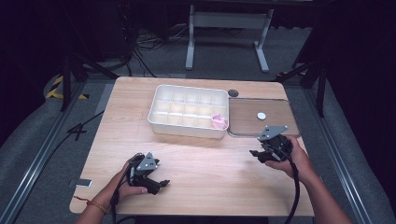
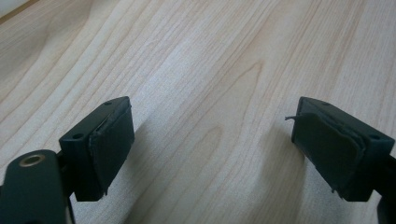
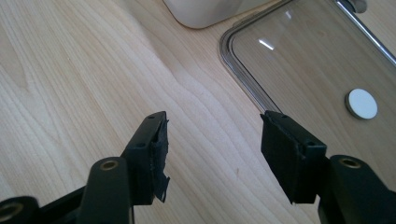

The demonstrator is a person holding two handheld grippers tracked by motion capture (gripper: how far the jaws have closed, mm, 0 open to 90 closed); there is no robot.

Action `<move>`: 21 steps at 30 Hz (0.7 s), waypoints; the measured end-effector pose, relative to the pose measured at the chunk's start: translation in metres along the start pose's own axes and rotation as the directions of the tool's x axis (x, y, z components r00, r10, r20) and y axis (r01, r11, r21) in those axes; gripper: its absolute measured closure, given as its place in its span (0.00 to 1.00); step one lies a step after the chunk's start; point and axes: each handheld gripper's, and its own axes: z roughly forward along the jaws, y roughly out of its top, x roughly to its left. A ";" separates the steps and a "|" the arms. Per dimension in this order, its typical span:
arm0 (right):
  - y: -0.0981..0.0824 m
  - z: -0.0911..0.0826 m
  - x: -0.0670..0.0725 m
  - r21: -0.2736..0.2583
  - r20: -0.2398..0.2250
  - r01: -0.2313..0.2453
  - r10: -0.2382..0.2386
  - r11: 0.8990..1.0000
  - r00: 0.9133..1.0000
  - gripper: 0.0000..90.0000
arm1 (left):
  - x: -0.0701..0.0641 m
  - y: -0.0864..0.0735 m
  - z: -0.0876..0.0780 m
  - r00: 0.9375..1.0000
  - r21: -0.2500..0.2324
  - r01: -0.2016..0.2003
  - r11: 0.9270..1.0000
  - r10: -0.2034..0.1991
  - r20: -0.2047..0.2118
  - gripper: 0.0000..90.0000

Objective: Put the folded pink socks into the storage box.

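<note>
A white compartment box [image 1: 161, 111] stands at the table's far middle, with a pink object [image 1: 218, 122] in its front right cell. To its right lies a clear lid [image 1: 273, 125] carrying a small white disc [image 1: 261, 115]. My left gripper [image 1: 161, 183] rests low at the near left, open, with bare wood between its pads [image 2: 109, 140]. My right gripper [image 1: 257, 154] hovers near the lid's front left corner, open and holding nothing. In the right gripper view the lid's edge [image 3: 247, 74] and the disc [image 3: 361, 103] lie just beyond the gripper [image 3: 215, 149].
The wooden table [image 1: 201, 172] has bare surface between the two hands. A dark round hole [image 1: 233, 93] sits behind the lid. Cables and a metal frame stand on the floor beyond the far edge.
</note>
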 end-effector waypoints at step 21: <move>-0.049 0.002 0.011 -0.015 0.012 -0.025 0.025 1.000 1.000 0.44 | 0.000 0.000 0.000 1.000 0.003 -0.002 1.000 0.002 -0.001 0.15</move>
